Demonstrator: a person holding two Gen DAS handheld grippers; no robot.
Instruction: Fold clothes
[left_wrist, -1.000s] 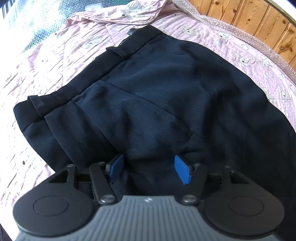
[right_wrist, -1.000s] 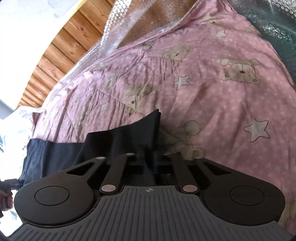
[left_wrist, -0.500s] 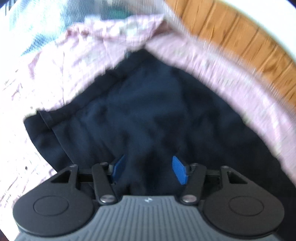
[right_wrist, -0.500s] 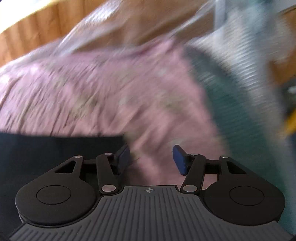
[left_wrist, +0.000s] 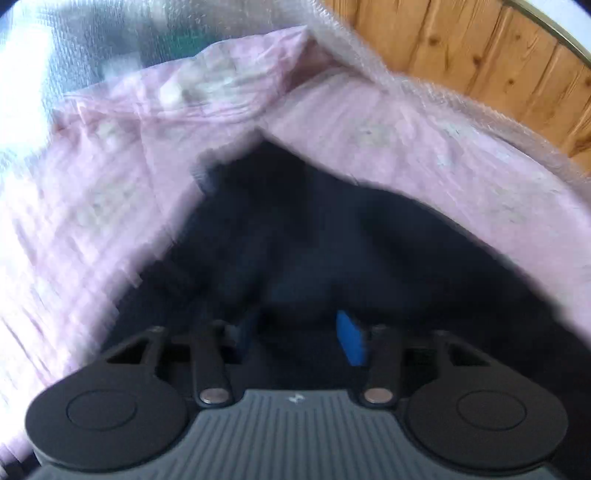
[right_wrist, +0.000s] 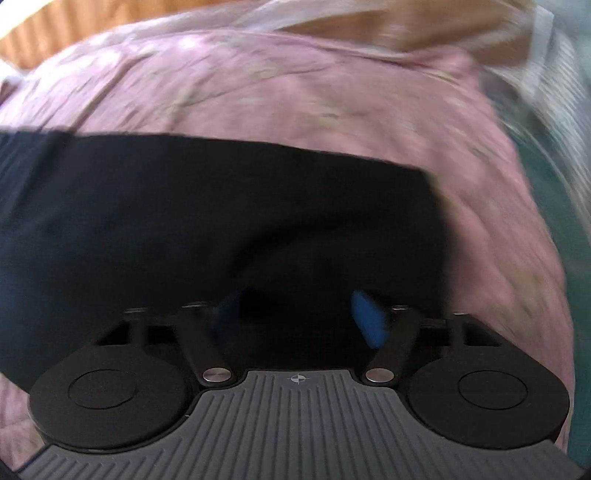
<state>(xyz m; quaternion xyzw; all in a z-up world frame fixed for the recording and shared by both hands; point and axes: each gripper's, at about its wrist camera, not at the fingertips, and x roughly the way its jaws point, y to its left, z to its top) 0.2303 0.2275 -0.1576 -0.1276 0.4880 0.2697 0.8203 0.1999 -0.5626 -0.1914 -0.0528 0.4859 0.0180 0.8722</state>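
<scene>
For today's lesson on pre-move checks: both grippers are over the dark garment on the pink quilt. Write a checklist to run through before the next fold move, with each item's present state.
1. Left gripper jaws apart, ready to grasp: ok.
2. Right gripper jaws apart: ok.
3. Garment lies between the left jaws: ok, dark cloth fills the gap.
4. Garment between the right jaws: ok.
5. Garment lies flat, no bunching: cannot tell, both views are blurred.
6. Quilt beyond the garment's far edge has room for a fold: ok, bare pink cloth shows.
</scene>
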